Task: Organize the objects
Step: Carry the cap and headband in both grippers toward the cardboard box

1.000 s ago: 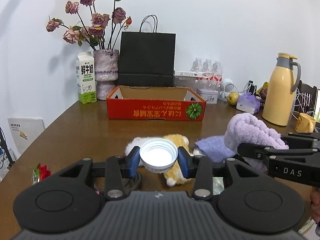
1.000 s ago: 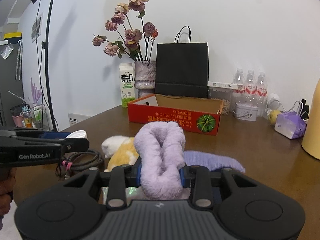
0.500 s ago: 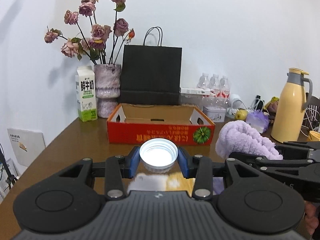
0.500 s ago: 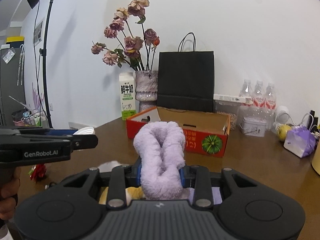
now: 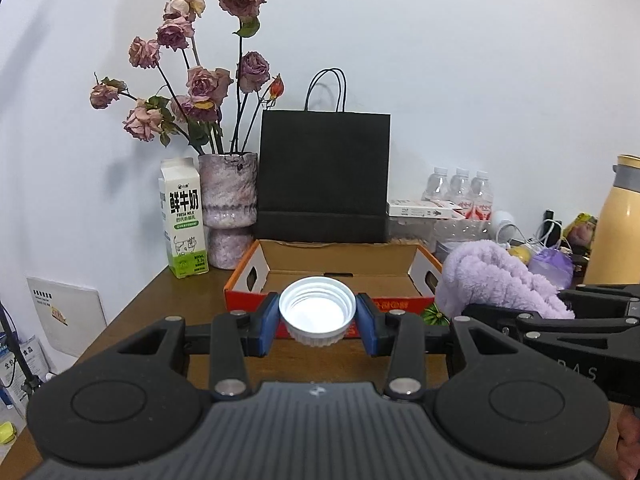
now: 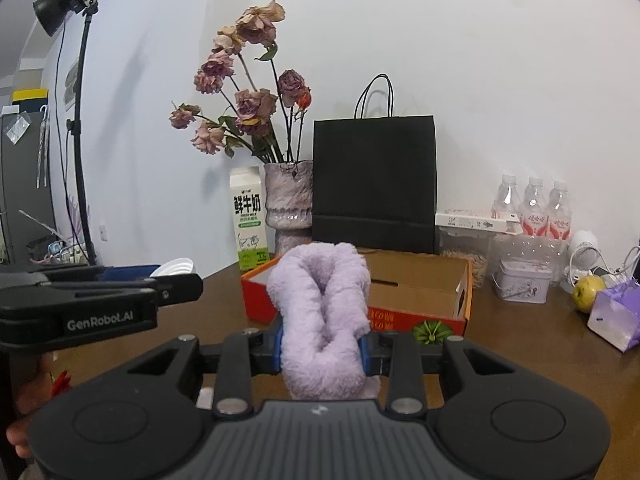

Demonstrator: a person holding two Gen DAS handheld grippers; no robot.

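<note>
My left gripper (image 5: 317, 317) pinches a white cap (image 5: 317, 310), my right gripper (image 6: 322, 350) squeezes a folded purple towel (image 6: 322, 312); both held above the brown table (image 6: 520, 344), near the red cardboard box (image 5: 340, 276)

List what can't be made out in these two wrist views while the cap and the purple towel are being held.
- Front floor of the cardboard box: left wrist view, hidden by the white cap; right wrist view, by the purple towel.
- Thermos: left wrist view, cut off by the right edge.
- Table just below both grippers: hidden by their black bodies.
- Small print on the milk carton: too small.
</note>
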